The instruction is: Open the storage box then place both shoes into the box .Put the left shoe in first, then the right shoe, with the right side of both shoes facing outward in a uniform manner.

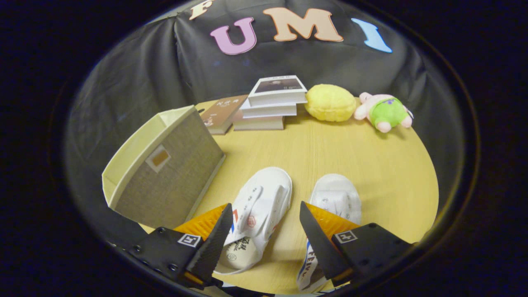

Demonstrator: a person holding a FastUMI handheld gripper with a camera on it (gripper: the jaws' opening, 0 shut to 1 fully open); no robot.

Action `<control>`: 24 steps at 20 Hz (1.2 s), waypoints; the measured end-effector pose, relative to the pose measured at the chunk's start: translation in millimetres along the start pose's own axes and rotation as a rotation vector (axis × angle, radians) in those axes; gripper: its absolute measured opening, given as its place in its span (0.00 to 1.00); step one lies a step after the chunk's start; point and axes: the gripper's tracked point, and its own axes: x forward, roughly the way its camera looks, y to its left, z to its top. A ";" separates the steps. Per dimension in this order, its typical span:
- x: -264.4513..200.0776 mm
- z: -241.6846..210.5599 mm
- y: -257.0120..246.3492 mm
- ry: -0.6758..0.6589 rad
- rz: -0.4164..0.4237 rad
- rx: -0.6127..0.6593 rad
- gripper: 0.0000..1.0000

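The grey fabric storage box with cream lining (165, 171) stands on the left of the round wooden table (371, 165), tipped on its side; its inside cannot be seen. The gripper (266, 220) hangs spread wide and holds nothing. One white canvas shoe (258, 206) lies between its fingers, the other white shoe (336, 196) by the right finger. Far off sit stacked books (270, 105), a yellow plush cushion (330, 103) and a pink plush pig in green (385, 111).

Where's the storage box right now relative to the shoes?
In the gripper view the storage box stands on the table, open, left of the two white shoes and in front of the stacked books. The open gripper straddles the nearer shoe.
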 end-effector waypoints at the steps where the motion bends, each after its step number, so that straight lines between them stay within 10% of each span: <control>1: 1.3 -9.3 0.2 0.023 0.016 -0.008 1.00; 16: 23.8 -46.1 1.5 0.145 0.029 0.248 0.04; 24: -6.0 -17.5 21.8 0.120 0.009 0.346 0.04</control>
